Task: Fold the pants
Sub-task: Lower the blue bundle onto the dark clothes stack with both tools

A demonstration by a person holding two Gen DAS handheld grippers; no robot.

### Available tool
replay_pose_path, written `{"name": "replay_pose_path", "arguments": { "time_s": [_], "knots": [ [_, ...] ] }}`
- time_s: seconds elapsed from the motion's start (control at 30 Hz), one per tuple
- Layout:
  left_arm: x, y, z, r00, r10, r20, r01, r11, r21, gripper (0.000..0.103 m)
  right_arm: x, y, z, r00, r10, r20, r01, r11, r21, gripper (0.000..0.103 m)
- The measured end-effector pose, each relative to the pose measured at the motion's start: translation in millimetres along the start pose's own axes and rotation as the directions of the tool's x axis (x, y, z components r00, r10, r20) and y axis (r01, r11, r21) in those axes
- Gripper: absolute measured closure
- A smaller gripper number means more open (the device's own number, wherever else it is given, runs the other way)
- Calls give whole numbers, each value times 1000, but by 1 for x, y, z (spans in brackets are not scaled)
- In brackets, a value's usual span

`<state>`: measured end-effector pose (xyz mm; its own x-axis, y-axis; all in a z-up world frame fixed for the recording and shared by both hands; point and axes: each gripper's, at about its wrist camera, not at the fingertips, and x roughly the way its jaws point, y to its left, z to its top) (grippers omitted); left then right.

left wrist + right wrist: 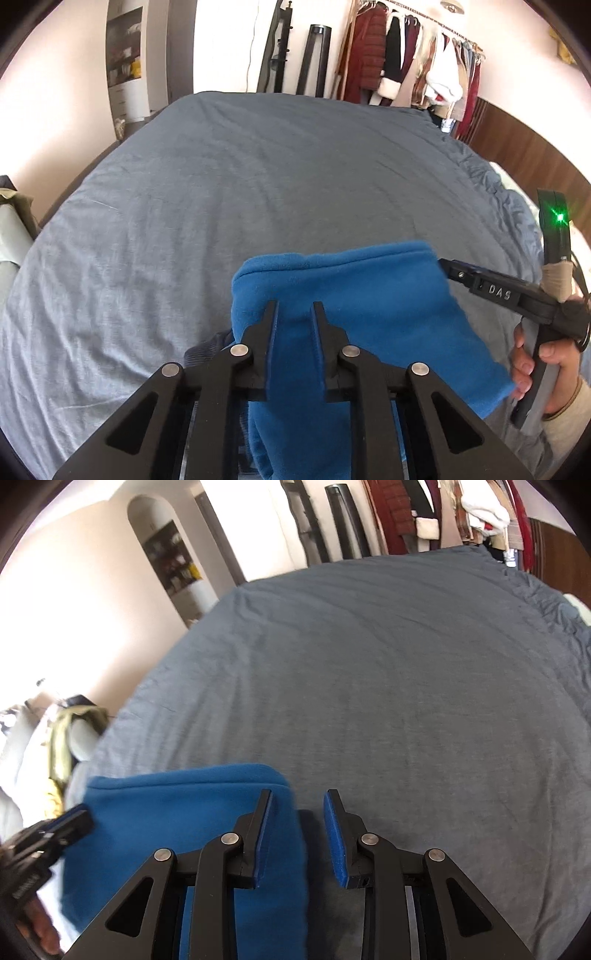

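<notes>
A left claw [293, 314] grips a bunched fold of blue fleece pants [369, 295], its fingers set on either side of cloth that drapes down between them, while the right claw [297, 801] stands apart at the garment's opposite edge, one finger lying over the fleece and the other over bare sheet, nothing pinched between them. The pants hang in a doubled bundle at the near edge of a bed [258, 177] covered in grey-blue bedding, held above it rather than laid flat. To do this step well, the right claw should probably close on the free edge level with the left one's hold, so both ends travel together and the fold comes down square on the bed; soft fleece may slip or sag if gripped thinly. Beyond the bed, a rack of hanging clothes [413, 66] lines the far wall.
</notes>
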<state>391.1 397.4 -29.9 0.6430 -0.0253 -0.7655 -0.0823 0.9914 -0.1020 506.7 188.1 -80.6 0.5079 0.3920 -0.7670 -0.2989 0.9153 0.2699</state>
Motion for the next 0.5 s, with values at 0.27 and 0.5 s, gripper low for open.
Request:
{"name": "replay_pose_path", "arguments": {
  "time_s": [0.27, 0.5],
  "knots": [
    [-17, -5, -3, 999, 50, 10, -50, 998, 30, 83, -16, -14, -12, 997, -77, -24, 77, 997, 8, 74],
    [-69, -22, -13, 989, 112, 97, -118, 991, 64, 57, -79, -4, -30, 992, -120, 50, 123, 991, -59, 74]
  ]
}}
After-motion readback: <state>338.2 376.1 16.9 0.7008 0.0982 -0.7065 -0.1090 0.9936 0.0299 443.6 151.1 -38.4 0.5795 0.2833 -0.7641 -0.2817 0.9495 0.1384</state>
